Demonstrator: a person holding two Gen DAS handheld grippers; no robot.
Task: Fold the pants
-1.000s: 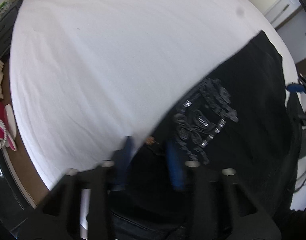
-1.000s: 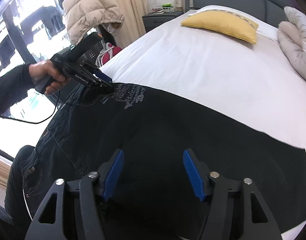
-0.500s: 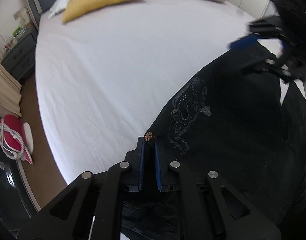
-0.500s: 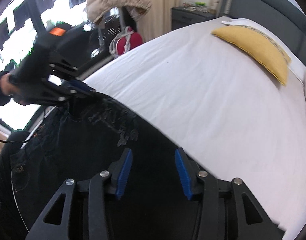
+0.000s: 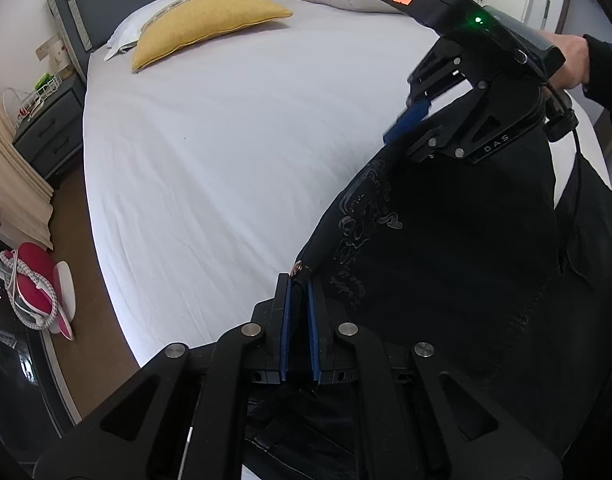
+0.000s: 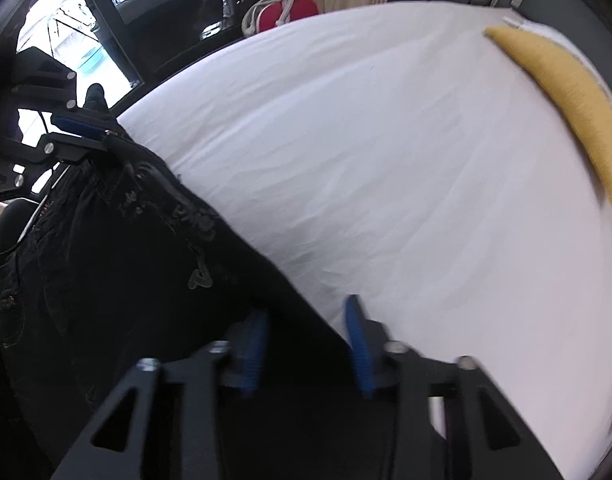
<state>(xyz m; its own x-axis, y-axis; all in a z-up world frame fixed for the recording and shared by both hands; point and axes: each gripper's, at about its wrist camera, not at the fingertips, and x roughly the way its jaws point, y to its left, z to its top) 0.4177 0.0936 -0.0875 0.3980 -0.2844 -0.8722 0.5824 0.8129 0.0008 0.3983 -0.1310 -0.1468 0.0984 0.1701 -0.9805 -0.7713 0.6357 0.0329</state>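
Pants (image 5: 446,280) waist edge stretched L gripper (image 5: 299,292) to R gripper (image 6: 306,320).

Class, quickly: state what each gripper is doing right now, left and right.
Left gripper: closed on the pants edge.
Right gripper: open, jaws either side of the pants edge, not yet clamped.

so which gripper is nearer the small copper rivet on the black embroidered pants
Left. The left gripper is shut on the black embroidered pants with the small copper rivet right at its fingertips; the right gripper is further along that edge, jaws open around the fabric.
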